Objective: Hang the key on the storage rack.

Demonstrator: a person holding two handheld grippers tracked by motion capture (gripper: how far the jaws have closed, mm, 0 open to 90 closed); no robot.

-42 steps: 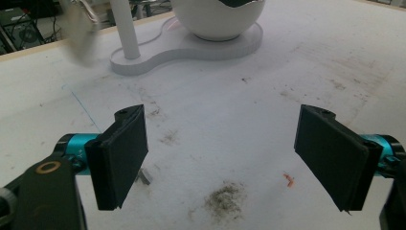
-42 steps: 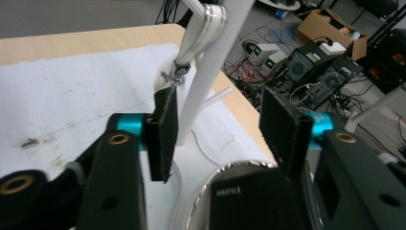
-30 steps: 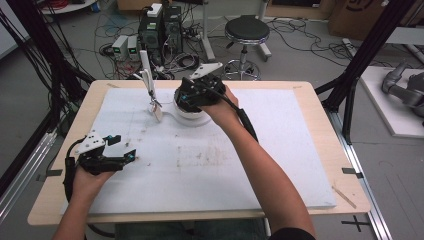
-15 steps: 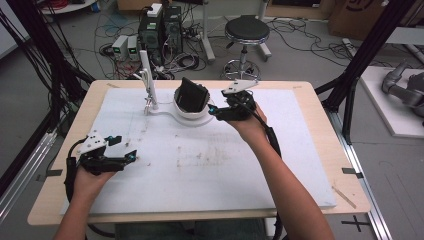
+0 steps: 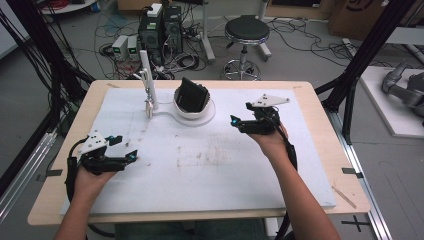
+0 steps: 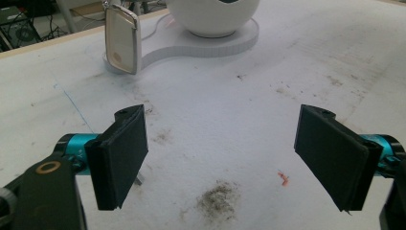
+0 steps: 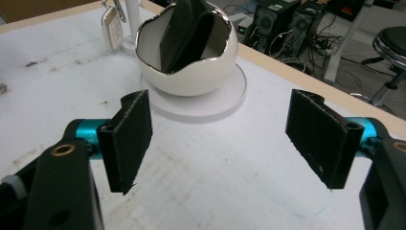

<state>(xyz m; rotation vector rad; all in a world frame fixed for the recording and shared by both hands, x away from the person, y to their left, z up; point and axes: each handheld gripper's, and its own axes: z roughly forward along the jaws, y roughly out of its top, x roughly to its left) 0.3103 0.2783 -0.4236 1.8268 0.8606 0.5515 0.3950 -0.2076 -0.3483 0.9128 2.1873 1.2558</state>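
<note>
The table [image 5: 320, 100] is a light wooden board, and a white mat [image 5: 210, 165] covers nearly all of it; a thin wooden border stays free on every side. The middle and the near part of the mat are bare, with some grey dirt marks, so both hands have much free room there.

At the far side of the mat, near the back edge, stands a white bowl [image 5: 194, 107] on a flat round base. A black wallet [image 5: 192, 95] leans inside the bowl, upright and a little tilted, and its top rises above the rim. In the right gripper view the rim of the bowl [image 7: 189, 62] is wavy and cut lower at the front. Just to the left of the bowl a thin white post [image 5: 148, 82] stands, and a small key fob [image 5: 149, 106] hangs from it. The fob [image 6: 122, 40] hangs just above the mat.

The right gripper [image 5: 239, 121] is over the mat to the right of the bowl, apart from it, and points toward it. Its jaws have just been opening; they are wide now and nothing is between them. The left gripper [image 5: 131, 156] rests near the left front edge of the mat, well apart from the bowl. Its jaws are wide too and hold nothing.
</note>
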